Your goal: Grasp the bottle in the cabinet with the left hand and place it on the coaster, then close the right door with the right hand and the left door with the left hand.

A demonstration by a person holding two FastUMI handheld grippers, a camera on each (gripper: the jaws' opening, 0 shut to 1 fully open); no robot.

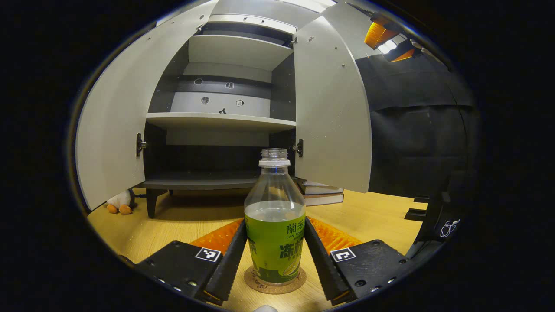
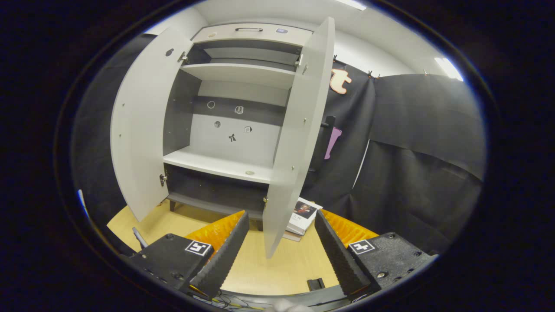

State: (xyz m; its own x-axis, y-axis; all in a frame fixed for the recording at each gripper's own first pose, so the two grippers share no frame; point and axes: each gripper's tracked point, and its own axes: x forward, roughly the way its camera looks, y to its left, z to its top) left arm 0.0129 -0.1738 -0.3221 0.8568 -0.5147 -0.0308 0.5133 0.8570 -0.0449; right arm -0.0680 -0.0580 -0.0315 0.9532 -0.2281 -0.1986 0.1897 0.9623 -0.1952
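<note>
A clear bottle point(image 1: 275, 242) with a green label and no cap stands upright on a round cork coaster point(image 1: 277, 287) on the wooden table. My left gripper point(image 1: 276, 223) is shut on the bottle, a finger against each side of the label. Behind it stands the grey cabinet point(image 1: 221, 121) with its left door point(image 1: 117, 130) and right door point(image 1: 331, 112) both swung open and its shelves bare. In the right gripper view my right gripper point(image 2: 281, 214) is open and holds nothing, a little short of the right door's point(image 2: 299, 130) lower edge. The left door point(image 2: 138, 125) is wide open too.
A stack of books point(image 1: 323, 193) lies by the cabinet's right foot, under the right door, and is seen again as books point(image 2: 303, 214). A small plush toy point(image 1: 120, 203) sits under the left door. A black stand point(image 1: 433, 216) is at the table's right.
</note>
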